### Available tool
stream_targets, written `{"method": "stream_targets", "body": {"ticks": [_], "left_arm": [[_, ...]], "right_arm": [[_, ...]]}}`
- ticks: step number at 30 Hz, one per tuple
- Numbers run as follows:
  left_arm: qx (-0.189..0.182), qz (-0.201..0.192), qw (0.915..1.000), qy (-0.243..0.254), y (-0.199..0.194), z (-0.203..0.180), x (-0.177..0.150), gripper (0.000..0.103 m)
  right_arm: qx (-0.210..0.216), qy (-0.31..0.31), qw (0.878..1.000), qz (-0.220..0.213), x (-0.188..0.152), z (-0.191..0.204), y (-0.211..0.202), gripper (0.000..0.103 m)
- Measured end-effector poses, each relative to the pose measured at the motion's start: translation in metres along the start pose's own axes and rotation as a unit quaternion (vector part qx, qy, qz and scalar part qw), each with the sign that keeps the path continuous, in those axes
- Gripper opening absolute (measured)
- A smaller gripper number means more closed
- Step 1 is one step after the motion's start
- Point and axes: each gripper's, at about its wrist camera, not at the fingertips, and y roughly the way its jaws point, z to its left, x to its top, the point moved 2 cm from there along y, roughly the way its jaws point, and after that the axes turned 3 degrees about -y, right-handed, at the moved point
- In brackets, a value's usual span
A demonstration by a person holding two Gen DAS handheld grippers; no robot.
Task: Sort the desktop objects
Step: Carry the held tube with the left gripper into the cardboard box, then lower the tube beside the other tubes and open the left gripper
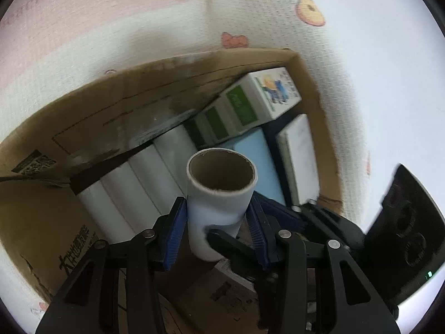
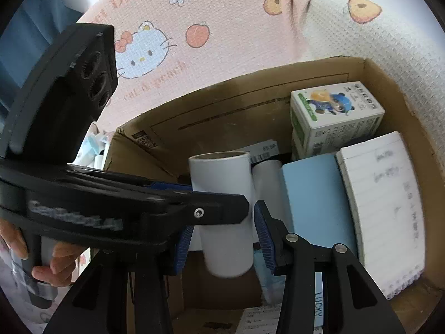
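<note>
A white roll with a brown cardboard core [image 1: 219, 194] stands upright between the blue pads of my left gripper [image 1: 215, 224], which is shut on it above the open cardboard box [image 1: 167, 83]. In the right wrist view the same roll [image 2: 225, 211] sits between the pads of my right gripper [image 2: 224, 243], with the left gripper's black finger [image 2: 194, 208] across its front. Whether the right pads press on the roll is unclear. The box [image 2: 250, 97] holds white rolls [image 1: 133, 183], green-and-white cartons [image 1: 250, 105], a blue pad [image 2: 317, 200] and a lined notepad [image 2: 381, 208].
The box rests on a pink and white cloth [image 2: 172, 41] printed with a cartoon cat and peaches. White packets [image 2: 91, 150] lie outside the box's left wall. A hand [image 2: 55, 256] holds the left gripper's handle. Printed papers [image 2: 261, 320] lie at the box's near side.
</note>
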Motion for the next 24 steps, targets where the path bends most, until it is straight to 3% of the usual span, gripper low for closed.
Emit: {"method": "stream_targets", "body": {"ticks": [6, 12, 15, 18, 24], "left_arm": [[-0.012, 0.008, 0.9990, -0.043, 0.012, 0.007, 0.010, 0.048], [0.026, 0.011, 0.9972, -0.069, 0.029, 0.011, 0.016, 0.048], [0.028, 0.012, 0.9932, -0.112, 0.037, 0.018, 0.019, 0.048], [0.059, -0.001, 0.9907, -0.122, 0.039, 0.022, 0.021, 0.048], [0.067, -0.011, 0.9848, -0.160, 0.040, 0.023, 0.025, 0.048]], "right_arm": [[-0.054, -0.004, 0.998, 0.025, 0.001, -0.011, -0.003, 0.041], [-0.094, -0.008, 0.995, 0.029, 0.005, -0.017, -0.019, 0.041], [-0.120, -0.031, 0.992, 0.021, 0.008, -0.013, -0.029, 0.042], [-0.161, -0.054, 0.985, 0.024, 0.010, -0.010, -0.032, 0.042], [-0.202, -0.089, 0.975, 0.031, 0.010, -0.001, -0.029, 0.042]]}}
